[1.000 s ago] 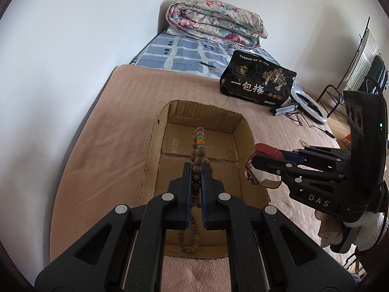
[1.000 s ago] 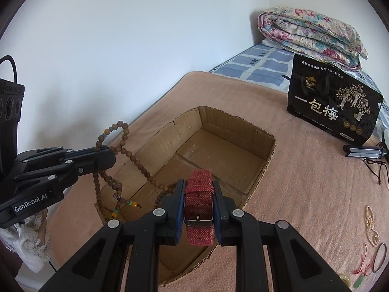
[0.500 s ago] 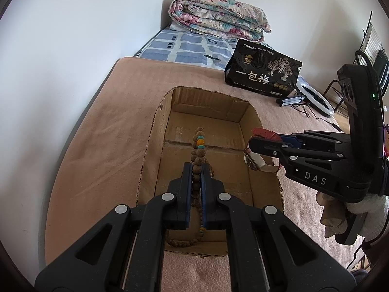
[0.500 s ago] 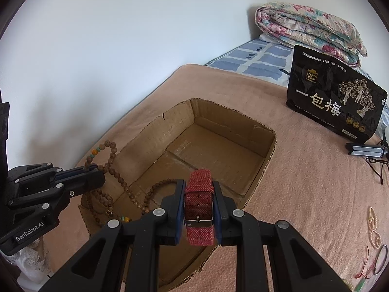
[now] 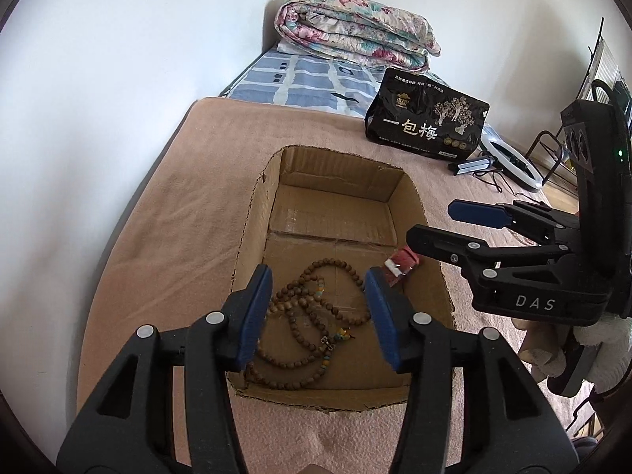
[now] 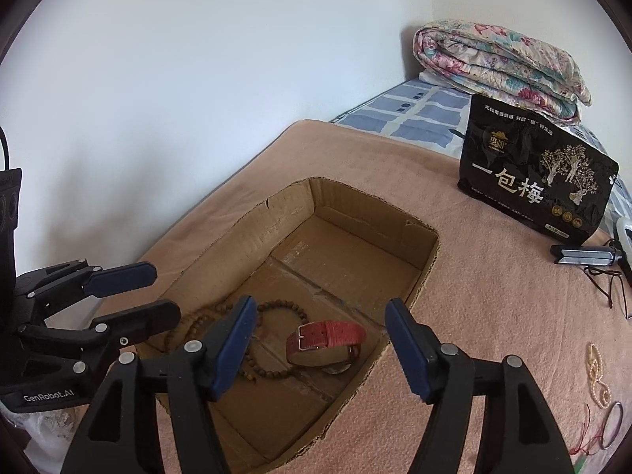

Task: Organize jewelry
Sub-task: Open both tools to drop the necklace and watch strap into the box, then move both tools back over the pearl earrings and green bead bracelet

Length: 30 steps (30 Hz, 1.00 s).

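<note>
Cardboard box (image 5: pixel 252 213) on pink blanket (image 5: pixel 170 205) = ref. L gripper (image 5: pixel 318 308) above box's near end, jaws just opened, apart, nothing between pads; wooden bead necklace (image 5: pixel 312 316) loose on box floor beneath. R gripper (image 6: pixel 318 345) likewise just opened wide, empty. R view only: whole red-strap watch (image 6: pixel 328 339) on box floor beside beads, pearl strand (image 6: pixel 596 375) + bangle (image 6: pixel 612 422) outside box, to its right. L view: watch mostly hidden behind R gripper.

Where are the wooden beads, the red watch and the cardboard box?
wooden beads (image 5: pixel 312 316), left wrist view, on the coiled strands.
red watch (image 6: pixel 330 335), right wrist view, on the strap's middle.
cardboard box (image 6: pixel 371 213), right wrist view, on the far inner wall.
</note>
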{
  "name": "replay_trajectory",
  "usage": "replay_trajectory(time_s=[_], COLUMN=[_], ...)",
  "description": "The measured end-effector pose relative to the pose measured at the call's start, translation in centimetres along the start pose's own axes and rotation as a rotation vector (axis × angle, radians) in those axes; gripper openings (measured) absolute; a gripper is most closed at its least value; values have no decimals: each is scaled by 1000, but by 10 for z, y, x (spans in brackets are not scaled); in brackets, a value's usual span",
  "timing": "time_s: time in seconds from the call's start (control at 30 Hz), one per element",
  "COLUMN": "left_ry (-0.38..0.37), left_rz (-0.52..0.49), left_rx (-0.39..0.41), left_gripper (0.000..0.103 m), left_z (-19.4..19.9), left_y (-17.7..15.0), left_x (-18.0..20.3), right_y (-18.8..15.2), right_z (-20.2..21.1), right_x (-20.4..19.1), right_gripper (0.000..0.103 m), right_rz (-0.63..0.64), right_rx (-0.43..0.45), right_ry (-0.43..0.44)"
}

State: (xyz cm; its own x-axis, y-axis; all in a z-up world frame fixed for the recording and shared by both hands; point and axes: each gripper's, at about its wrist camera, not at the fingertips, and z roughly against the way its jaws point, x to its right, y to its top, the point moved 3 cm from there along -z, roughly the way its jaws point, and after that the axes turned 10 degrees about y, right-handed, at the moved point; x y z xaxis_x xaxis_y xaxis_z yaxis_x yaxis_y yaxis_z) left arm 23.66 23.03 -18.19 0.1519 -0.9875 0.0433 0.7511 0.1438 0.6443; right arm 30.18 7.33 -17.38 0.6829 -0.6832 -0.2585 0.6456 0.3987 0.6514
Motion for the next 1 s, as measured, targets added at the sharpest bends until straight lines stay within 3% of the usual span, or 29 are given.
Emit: replay_trajectory(time_s=[0.6, 0.97, 1.0], left_ry=[31, -10, -16], left_rz=[-52, -113, -117], left_rx=[91, 131, 131], left_gripper=[50, 51, 55], left_z=[48, 75, 75], left_y=[-1, -2, -2], left_x=[32, 89, 95], right_y=[-5, -29, -31], right_z=[73, 140, 147], right_x=[8, 38, 42], right_gripper=[98, 103, 103], right_rz=[1, -30, -34], right_rx=[103, 178, 186], right_ry=[-94, -213, -225])
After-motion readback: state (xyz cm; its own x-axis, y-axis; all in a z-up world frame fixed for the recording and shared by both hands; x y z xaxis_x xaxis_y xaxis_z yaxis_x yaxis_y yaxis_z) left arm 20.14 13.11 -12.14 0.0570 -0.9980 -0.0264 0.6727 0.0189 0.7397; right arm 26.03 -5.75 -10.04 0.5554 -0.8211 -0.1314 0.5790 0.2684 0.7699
